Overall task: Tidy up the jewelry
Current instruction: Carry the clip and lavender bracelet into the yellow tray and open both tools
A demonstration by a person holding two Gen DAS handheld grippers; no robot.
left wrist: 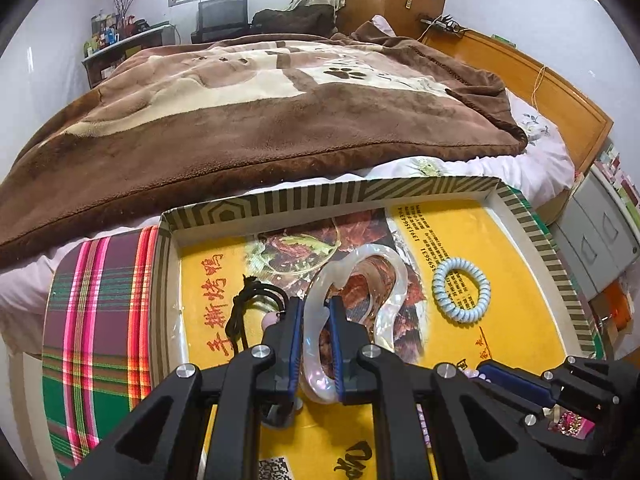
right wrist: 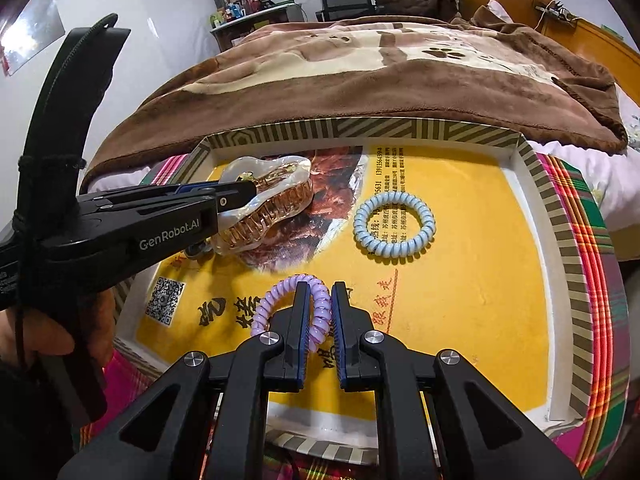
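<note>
A shallow striped box (left wrist: 532, 224) with a yellow printed bottom lies on a plaid cloth; it also shows in the right wrist view (right wrist: 560, 216). My left gripper (left wrist: 316, 312) is shut on a pearly white hair claw clip (left wrist: 376, 276), held over the box's left part; the clip (right wrist: 268, 196) shows amber teeth in the right wrist view. My right gripper (right wrist: 320, 300) is shut on a purple spiral hair tie (right wrist: 280, 300) above the box's near edge. A light blue spiral hair tie (left wrist: 462, 290) lies in the box, also in the right wrist view (right wrist: 394, 224).
A black cord with a pink bead (left wrist: 252, 304) and a thin clear bangle (left wrist: 296, 248) lie in the box. A brown blanket (left wrist: 240, 120) covers the bed behind. A grey cabinet (left wrist: 600, 236) stands right. A pink sparkly item (left wrist: 568, 426) sits by the right gripper.
</note>
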